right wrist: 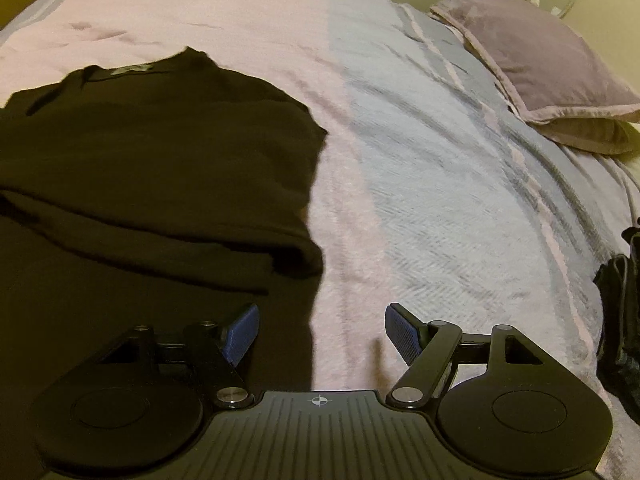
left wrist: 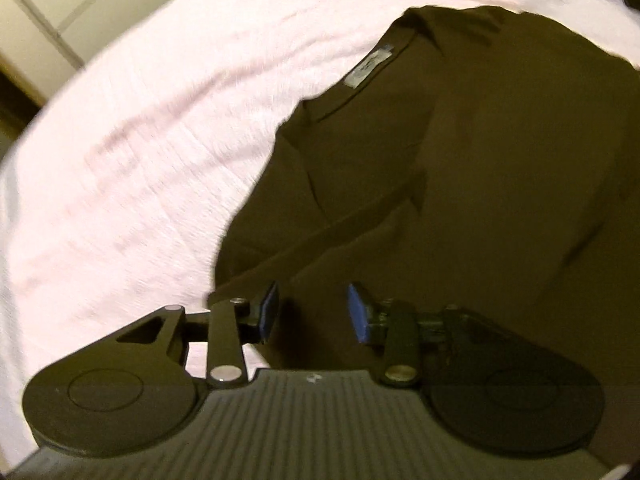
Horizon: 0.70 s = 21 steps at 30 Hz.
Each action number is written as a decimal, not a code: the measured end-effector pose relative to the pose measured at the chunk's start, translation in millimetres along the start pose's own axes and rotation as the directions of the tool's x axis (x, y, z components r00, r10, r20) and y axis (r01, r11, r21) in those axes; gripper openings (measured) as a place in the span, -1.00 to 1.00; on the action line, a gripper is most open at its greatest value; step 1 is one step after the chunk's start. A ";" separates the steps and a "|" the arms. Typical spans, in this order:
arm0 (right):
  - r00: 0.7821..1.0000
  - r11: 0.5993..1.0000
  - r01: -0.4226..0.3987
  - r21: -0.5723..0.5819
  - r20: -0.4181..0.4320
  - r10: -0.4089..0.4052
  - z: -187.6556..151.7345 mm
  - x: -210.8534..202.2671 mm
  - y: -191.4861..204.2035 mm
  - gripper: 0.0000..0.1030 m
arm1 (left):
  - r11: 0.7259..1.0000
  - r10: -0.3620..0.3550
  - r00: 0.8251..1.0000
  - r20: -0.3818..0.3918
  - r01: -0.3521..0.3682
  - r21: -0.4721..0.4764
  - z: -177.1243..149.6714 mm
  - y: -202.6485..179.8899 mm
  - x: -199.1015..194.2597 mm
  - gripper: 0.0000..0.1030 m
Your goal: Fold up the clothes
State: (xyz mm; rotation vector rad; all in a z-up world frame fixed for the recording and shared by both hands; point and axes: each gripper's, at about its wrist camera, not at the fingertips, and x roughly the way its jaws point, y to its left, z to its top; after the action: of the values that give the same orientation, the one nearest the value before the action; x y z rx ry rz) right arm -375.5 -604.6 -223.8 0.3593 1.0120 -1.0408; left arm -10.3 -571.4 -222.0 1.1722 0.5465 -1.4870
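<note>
Neck label (left wrist: 370, 65) on dark shirt (left wrist: 460, 168): print blurred, seemingly unreadable.

The dark shirt (right wrist: 152, 152) runs off the left edge; left wrist view is motion-blurred.

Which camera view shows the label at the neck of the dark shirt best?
The left wrist view: the label is nearer and larger there, though blurred. In the right wrist view the label is only a small grey patch at the far edge of the shirt.
</note>
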 end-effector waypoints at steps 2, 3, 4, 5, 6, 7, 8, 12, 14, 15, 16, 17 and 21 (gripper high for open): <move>1.000 1.000 -0.008 -0.003 -0.003 0.008 -0.8 -0.8 4.4 0.42 | 0.999 -0.017 1.000 0.006 0.017 -0.032 3.4 -8.8 14.0 -0.96; 1.000 1.000 -0.009 -0.006 -0.007 0.009 -1.2 -0.9 6.3 0.42 | 0.999 0.007 1.000 0.021 -0.006 -0.036 -0.5 -11.7 9.4 -0.96; 1.000 1.000 -0.011 -0.004 -0.009 0.011 -1.1 -0.9 7.4 0.42 | 0.997 0.067 0.997 0.043 -0.066 -0.034 -8.4 -10.2 -4.0 -0.96; 1.000 1.000 -0.012 0.000 -0.011 0.012 -0.8 -0.8 8.1 0.42 | 0.993 0.114 0.992 0.054 -0.111 -0.041 -10.6 -9.7 -8.5 -0.96; 1.000 1.000 -0.014 0.005 -0.012 0.014 -0.5 -0.9 8.9 0.42 | 0.991 0.125 0.991 0.050 -0.123 -0.054 -13.3 -7.3 -11.1 -0.96; 1.000 1.000 -0.017 0.009 -0.014 0.017 0.7 -0.7 9.9 0.42 | 0.990 0.125 0.992 0.035 -0.122 -0.068 -17.5 -4.1 -13.5 -0.94; 1.000 1.000 -0.022 0.006 -0.015 0.022 2.5 -0.5 11.6 0.42 | 0.990 0.124 0.992 0.016 -0.122 -0.071 -21.4 -2.7 -13.6 -0.89; 0.999 0.999 -0.049 -0.018 -0.010 0.049 11.2 -2.8 20.4 0.42 | 0.986 0.151 0.988 -0.027 -0.152 -0.065 -32.9 -4.6 -12.9 -0.77; 0.998 0.997 -0.069 -0.028 -0.001 0.069 14.5 -7.7 26.0 0.42 | 0.980 0.183 0.983 -0.004 -0.183 -0.077 -39.1 -9.9 -26.9 -0.75; 0.997 0.996 -0.078 -0.034 0.001 0.078 15.4 -10.3 29.3 0.42 | 0.981 0.182 0.983 0.028 -0.179 -0.076 -41.0 -16.0 -35.4 -0.75; 0.996 0.996 -0.086 -0.039 0.000 0.086 15.0 -13.0 33.1 0.42 | 0.982 0.180 0.982 0.061 -0.176 -0.075 -43.0 -22.0 -43.8 -0.75; 0.996 0.995 -0.095 -0.044 -0.001 0.095 14.1 -15.8 36.9 0.42 | 0.985 0.165 0.982 0.090 -0.161 -0.057 -44.8 -30.1 -50.8 -0.72; 0.993 0.992 -0.117 -0.053 -0.016 0.116 7.1 -24.3 52.1 0.42 | 0.996 0.055 0.994 0.090 -0.060 0.065 -51.8 -65.3 -48.1 -0.66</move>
State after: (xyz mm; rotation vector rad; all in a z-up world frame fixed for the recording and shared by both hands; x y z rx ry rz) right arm -330.9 -570.2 -210.1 0.3771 1.0170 -0.9055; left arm -56.5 -487.1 -217.4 1.1591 0.4025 -1.5097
